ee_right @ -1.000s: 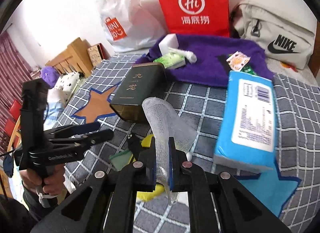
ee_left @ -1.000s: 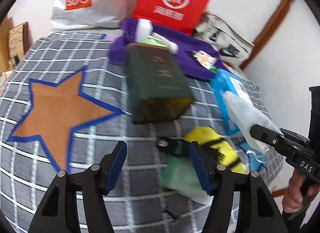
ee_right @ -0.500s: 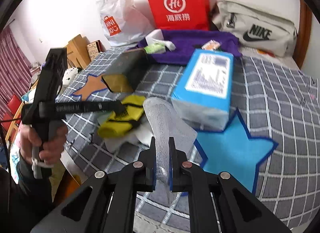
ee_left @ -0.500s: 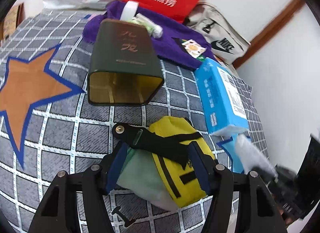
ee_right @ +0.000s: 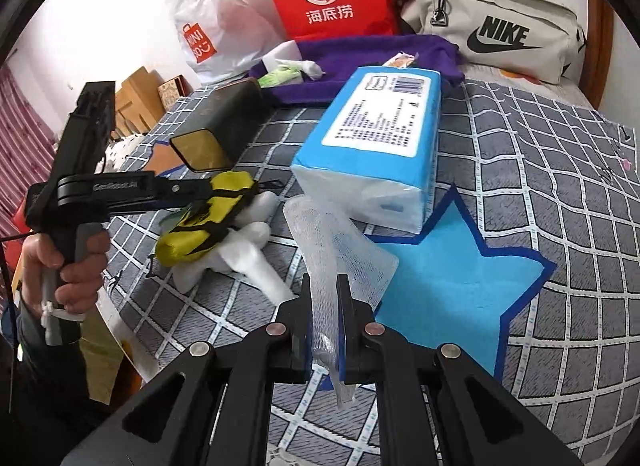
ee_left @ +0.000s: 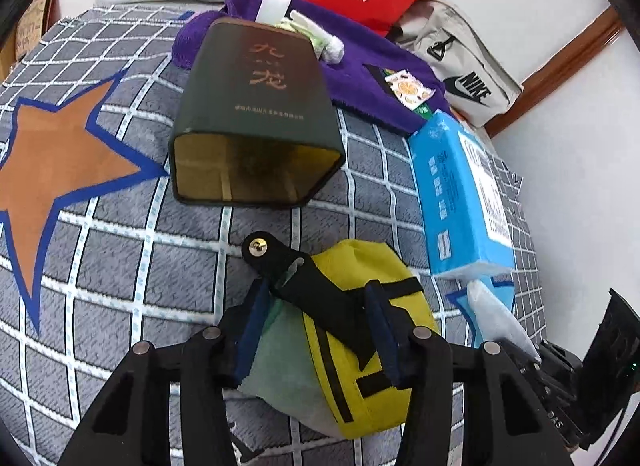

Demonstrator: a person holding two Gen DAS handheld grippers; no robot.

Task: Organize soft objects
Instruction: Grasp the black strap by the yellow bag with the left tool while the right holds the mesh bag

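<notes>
On grey checked bedspread (ee_left: 100, 258), near edge: yellow pouch (ee_left: 360, 346) with black strap, before open dark green tin (ee_left: 256, 137). Left gripper (ee_left: 316, 330) jaws closing around pouch, pads flanking it. Right gripper (ee_right: 325, 330) pinched tight on white mesh netting (ee_right: 336, 250), beside blue tissue pack (ee_right: 380, 141).

White walls (ee_right: 100, 5), wooden trim (ee_left: 560, 65), checked bedspread (ee_right: 540, 169).
</notes>
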